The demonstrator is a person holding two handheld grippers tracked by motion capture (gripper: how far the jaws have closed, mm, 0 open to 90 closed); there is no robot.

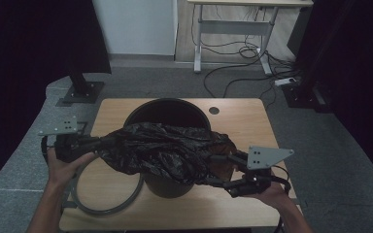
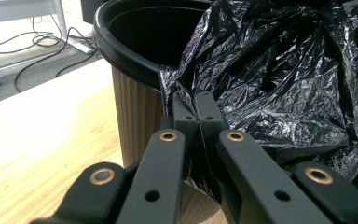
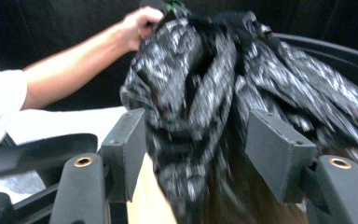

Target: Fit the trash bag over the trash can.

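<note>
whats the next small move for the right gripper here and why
Probably close the right gripper on the black bag again: its jaws stand apart with plastic between them, while the left gripper pinches the other edge beside the bin rim.

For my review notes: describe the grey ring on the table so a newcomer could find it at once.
Start at the wooden table with the black bin. At the bin's near left lies the grey ring, flat on the wood. It is the one thin open hoop there.

High view above the table (image 1: 111, 109) looking forward-down, two gripper views close in, all sharing the black bag (image 1: 160, 148).
</note>
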